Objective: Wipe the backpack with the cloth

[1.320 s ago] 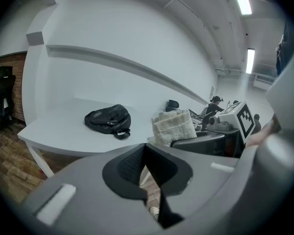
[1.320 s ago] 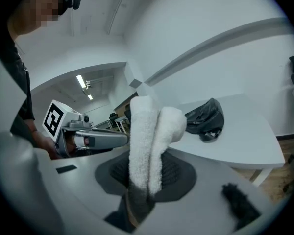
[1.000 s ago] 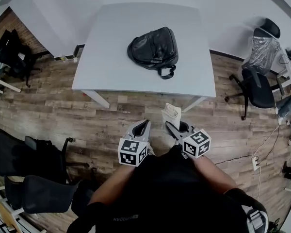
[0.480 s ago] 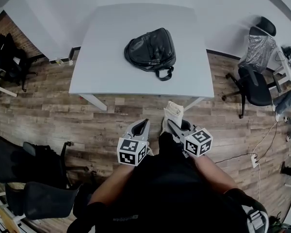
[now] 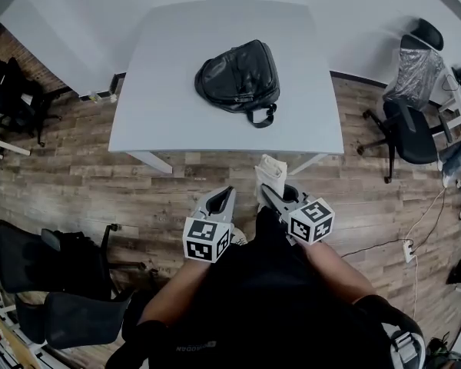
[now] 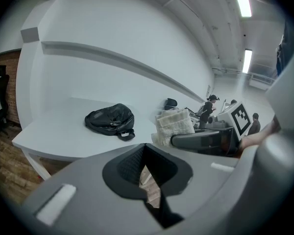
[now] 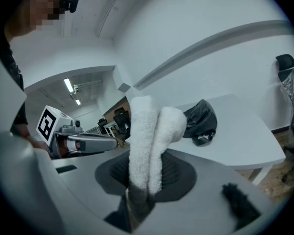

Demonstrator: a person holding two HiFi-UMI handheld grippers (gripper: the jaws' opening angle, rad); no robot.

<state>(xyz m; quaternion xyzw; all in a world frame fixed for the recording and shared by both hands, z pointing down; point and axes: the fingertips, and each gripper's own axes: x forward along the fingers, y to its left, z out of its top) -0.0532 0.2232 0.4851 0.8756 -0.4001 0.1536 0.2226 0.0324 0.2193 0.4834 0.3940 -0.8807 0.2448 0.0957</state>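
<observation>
A black backpack (image 5: 239, 76) lies on the white table (image 5: 169, 91), with its strap loop toward the near edge; it also shows in the left gripper view as the backpack (image 6: 110, 120) and in the right gripper view as the backpack (image 7: 201, 119). My right gripper (image 5: 270, 193) is shut on a folded white cloth (image 5: 271, 173), which stands up between the jaws as the cloth (image 7: 149, 141). My left gripper (image 5: 227, 194) is shut with nothing in it. Both grippers hang over the wooden floor, short of the table's near edge.
Office chairs stand at the right (image 5: 409, 121) and at the lower left (image 5: 50, 267). A power strip with a cable (image 5: 407, 252) lies on the floor at the right. More chairs (image 5: 15, 91) stand at the far left beside a white wall.
The view has shifted slightly, and the table and backpack sit a little nearer. Both grippers hold the same pose, with the cloth still in the right one.
</observation>
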